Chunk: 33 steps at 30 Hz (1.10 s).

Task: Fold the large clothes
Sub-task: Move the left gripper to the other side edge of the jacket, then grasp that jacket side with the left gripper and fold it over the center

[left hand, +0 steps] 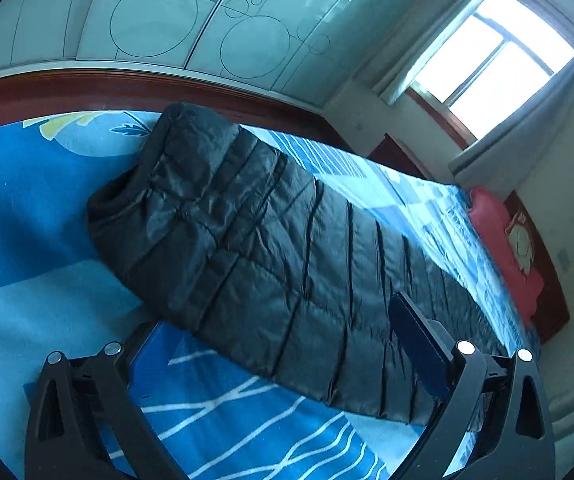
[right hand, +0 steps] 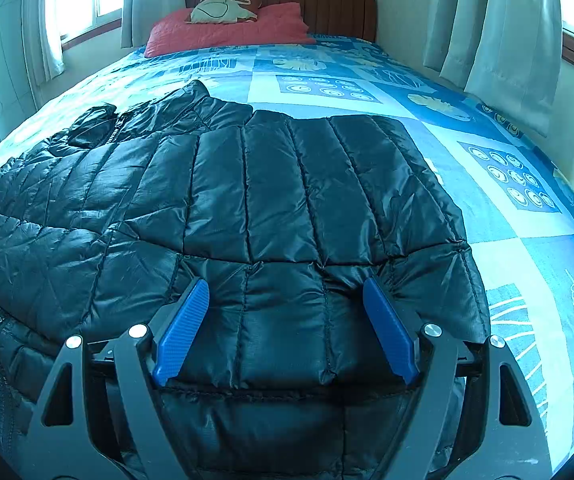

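Pressing down black quilted puffer jacket (right hand: 247, 200), right gripper (right hand: 287, 320) spread wide, fabric between jaws; left gripper (left hand: 279, 360) spread, empty, beside hem. Next: pinch hem, fold over.

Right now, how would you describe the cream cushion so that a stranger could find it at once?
Look at the bed with the blue patterned cover, then at its wooden headboard. A red pillow lies there, and the cream cushion rests on it, the only pale thing among the red.
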Tool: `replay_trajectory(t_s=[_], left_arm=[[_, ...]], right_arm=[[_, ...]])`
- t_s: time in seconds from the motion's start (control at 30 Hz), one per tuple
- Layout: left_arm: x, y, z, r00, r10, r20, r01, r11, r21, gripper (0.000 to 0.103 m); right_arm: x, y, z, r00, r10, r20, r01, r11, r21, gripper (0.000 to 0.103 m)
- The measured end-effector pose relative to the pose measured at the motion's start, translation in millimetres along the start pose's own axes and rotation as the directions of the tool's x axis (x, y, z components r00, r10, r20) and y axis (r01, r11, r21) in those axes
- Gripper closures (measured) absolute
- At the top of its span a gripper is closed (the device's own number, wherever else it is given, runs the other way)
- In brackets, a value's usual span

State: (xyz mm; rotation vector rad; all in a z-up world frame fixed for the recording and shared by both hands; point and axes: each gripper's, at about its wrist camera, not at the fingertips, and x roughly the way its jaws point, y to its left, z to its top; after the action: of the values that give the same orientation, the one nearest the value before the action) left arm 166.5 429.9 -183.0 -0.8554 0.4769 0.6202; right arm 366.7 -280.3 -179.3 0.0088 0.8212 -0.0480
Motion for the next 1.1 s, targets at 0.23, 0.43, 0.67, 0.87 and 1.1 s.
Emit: replay_trajectory(t_s=[0.23, 0.43, 0.67, 0.87, 1.1], left_arm=[[-7.3, 9.0, 8.9, 0.996, 0.075, 0.04, -0.072, 0.996, -0.055, 0.035], [-14.0, 24.4, 17.4, 0.993, 0.107, 0.051, -0.103, 0.992, -0.073, 0.075], [-21.5, -1.0, 23.0, 0.993, 0.089, 0.071, -0.089, 0.996, -0.009, 0.093], [-34.4, -83.1, 8.0, 0.994, -0.028, 0.109, 0.008, 0.984, 0.179, 0.094], [-41.7, -205.6, -57.4, 0.979, -0.204, 0.0, 0.189, 0.907, 0.376, 0.094]], right_arm=[[-0.5, 0.4, -0.1, 1.0, -0.001, 0.001, 0.001, 1.0, -0.001, 0.024], [-1.0, 0.1, 0.1, 1.0, -0.001, 0.002, 0.001, 1.0, -0.002, 0.024], [-1.0, 1.1, -0.7, 1.0, -0.001, 0.002, 0.001, 1.0, -0.001, 0.024], [-1.2, 0.2, -0.2, 1.0, 0.002, 0.004, -0.002, 1.0, 0.001, 0.024], [-0.7, -4.3, 4.6, 1.0, 0.009, 0.009, -0.009, 1.0, 0.009, 0.024]])
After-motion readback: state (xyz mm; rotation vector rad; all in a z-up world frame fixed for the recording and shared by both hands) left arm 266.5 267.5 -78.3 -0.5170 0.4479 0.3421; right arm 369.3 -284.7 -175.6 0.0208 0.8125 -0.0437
